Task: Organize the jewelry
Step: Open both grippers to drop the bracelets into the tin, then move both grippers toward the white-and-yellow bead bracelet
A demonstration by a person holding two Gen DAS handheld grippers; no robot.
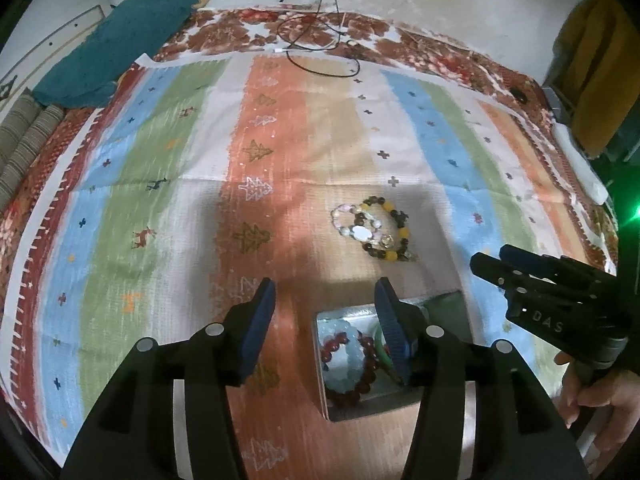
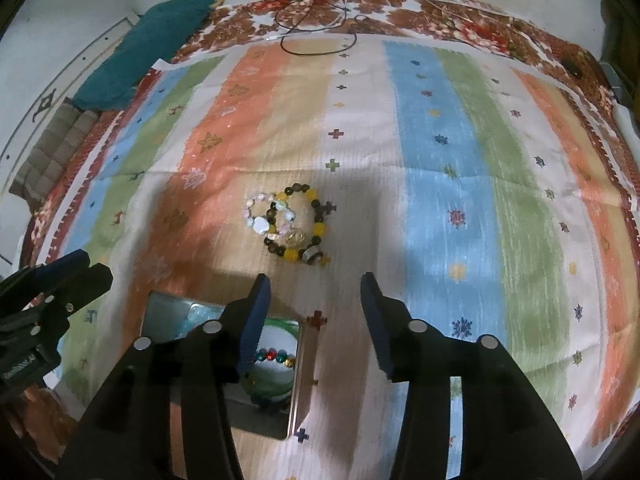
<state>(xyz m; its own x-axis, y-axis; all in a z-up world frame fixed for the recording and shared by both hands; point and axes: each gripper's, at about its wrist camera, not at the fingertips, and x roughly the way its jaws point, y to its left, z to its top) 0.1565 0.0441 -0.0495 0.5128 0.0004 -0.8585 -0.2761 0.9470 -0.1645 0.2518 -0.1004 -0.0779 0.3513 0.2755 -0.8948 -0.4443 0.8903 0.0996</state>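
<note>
A striped cloth [image 1: 280,152] in orange, green, blue and white bands covers the surface, and on it, a little beyond both grippers, lie two bead bracelets touching each other: a pale bracelet [image 1: 354,222] of whitish and pink beads on the left, and a dark and yellow bracelet [image 1: 394,226] on the right, its ring overlapping the pale one. In the right wrist view the same pair sits just beyond the fingertips, the pale bracelet [image 2: 266,218] left of the dark and yellow bracelet [image 2: 308,226]. Nearer than the bracelets stands an open metal tin [image 1: 436,304]; inside it are a light blue bracelet [image 1: 342,354], a dark red bracelet [image 1: 366,376] around it, and a green bangle [image 1: 386,354] partly hidden behind a finger. The right wrist view shows the tin [image 2: 296,380] with a row of coloured gems [image 2: 276,356] by the green ring. The left gripper [image 1: 326,300] hovers over the tin's near left part, its jaws apart with nothing between them; its right blue pad [image 1: 394,340] stands in front of the tin's contents. The right gripper [image 2: 316,296] also has its jaws apart and empty, hanging above the cloth just right of the tin, and a hand [image 1: 600,400] holds its handle. At the far left lies a teal cloth [image 1: 120,44], and a black cable [image 1: 320,40] loops at the far edge.
</note>
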